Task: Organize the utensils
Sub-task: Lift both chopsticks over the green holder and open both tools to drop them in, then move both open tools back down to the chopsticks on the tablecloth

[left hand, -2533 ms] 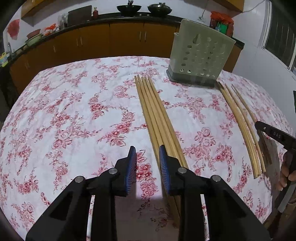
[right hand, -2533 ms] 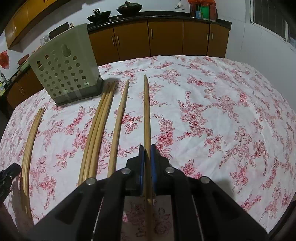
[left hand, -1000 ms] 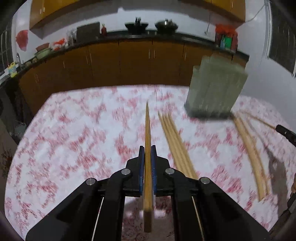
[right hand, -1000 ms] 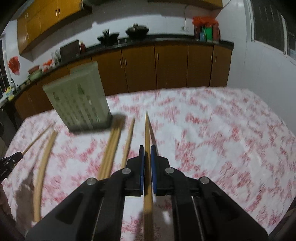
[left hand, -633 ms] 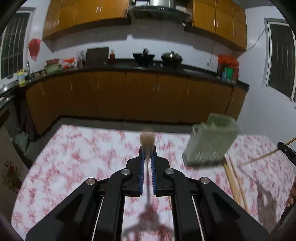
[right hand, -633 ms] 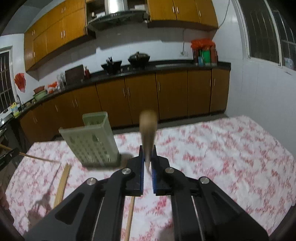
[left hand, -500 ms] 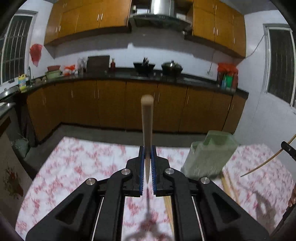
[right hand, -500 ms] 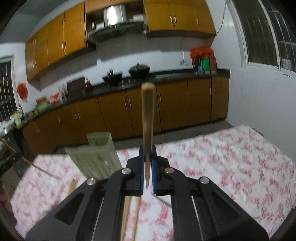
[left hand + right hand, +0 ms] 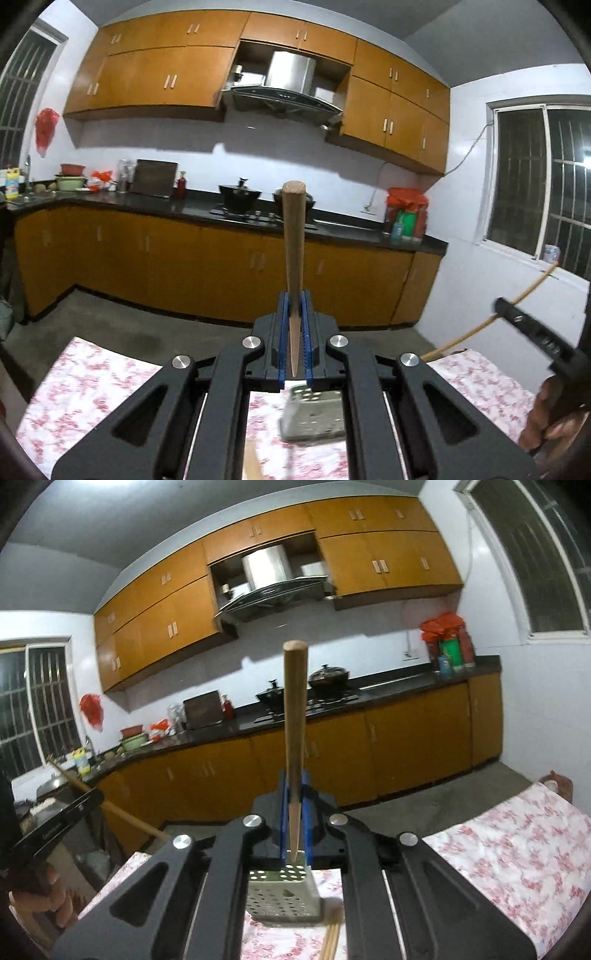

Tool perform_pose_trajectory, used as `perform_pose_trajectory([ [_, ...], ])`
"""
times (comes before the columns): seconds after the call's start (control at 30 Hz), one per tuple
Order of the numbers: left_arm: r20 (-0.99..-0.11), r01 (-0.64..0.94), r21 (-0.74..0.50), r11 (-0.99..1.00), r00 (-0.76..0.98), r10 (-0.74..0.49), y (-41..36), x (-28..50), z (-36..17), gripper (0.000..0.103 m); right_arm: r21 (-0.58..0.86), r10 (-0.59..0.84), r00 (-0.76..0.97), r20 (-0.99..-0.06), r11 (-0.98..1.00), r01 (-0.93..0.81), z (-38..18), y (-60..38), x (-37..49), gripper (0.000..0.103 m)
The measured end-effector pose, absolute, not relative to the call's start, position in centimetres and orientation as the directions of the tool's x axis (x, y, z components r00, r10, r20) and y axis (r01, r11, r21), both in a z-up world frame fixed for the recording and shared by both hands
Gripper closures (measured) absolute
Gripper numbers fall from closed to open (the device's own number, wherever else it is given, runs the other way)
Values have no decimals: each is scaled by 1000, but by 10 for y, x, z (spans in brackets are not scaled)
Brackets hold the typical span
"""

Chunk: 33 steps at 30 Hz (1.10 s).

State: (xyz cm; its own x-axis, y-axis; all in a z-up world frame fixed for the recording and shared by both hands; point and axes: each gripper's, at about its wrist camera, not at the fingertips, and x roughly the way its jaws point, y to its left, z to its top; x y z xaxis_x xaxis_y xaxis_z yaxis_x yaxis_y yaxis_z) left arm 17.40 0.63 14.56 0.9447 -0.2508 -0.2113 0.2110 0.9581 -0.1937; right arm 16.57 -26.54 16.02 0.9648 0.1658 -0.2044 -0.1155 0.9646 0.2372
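My left gripper (image 9: 294,325) is shut on a wooden chopstick (image 9: 293,258) that stands upright, thick end up, tip pointing down. The pale green perforated utensil holder (image 9: 314,417) stands on the table just below it. My right gripper (image 9: 294,805) is shut on another chopstick (image 9: 294,738), also upright, above the same holder (image 9: 282,893). The right gripper with its chopstick shows in the left wrist view (image 9: 532,332). The left gripper shows in the right wrist view (image 9: 62,819).
The table carries a white cloth with red flowers (image 9: 92,387) (image 9: 517,849). Loose chopsticks lie by the holder (image 9: 330,938) (image 9: 253,463). Behind the table are orange kitchen cabinets (image 9: 184,266) and a dark counter with pots (image 9: 240,192).
Both grippers have lifted their chopsticks off the table and tilted them upright. Both have moved in over the holder, which now sits low between the fingers in each view.
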Motion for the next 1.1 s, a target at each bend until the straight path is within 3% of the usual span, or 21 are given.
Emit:
perform_pose_trajectory([
  [0.33, -312, 240, -195, 951, 904, -292, -24, 212, 107, 96, 209, 172, 917, -361, 973, -101, 118, -238, 220, 95],
  [0.5, -374, 233, -236, 943, 874, -309, -22, 226, 94, 95, 208, 175, 904, -389, 973, -99, 107, -231, 221, 90],
  [0.6, -385, 228, -260, 938, 866, -318, -17, 227, 91, 84, 202, 166, 908, -383, 975, -93, 109, -231, 218, 79],
  [0.67, -376, 221, -263, 939, 873, -311, -14, 223, 93, 64, 204, 164, 912, -376, 975, -92, 110, -231, 214, 78],
  [0.87, -342, 223, -269, 937, 888, -309, -9, 213, 102, 58, 205, 143, 933, -331, 976, -77, 122, -244, 192, 69],
  [0.97, -308, 213, -290, 933, 902, -302, 2, 203, 111, 51, 219, 118, 944, -307, 974, -51, 126, -259, 175, 63],
  [1.1, -266, 192, -314, 930, 922, -280, 22, 181, 117, 44, 217, 44, 931, -363, 975, 39, 109, -285, 161, 61],
])
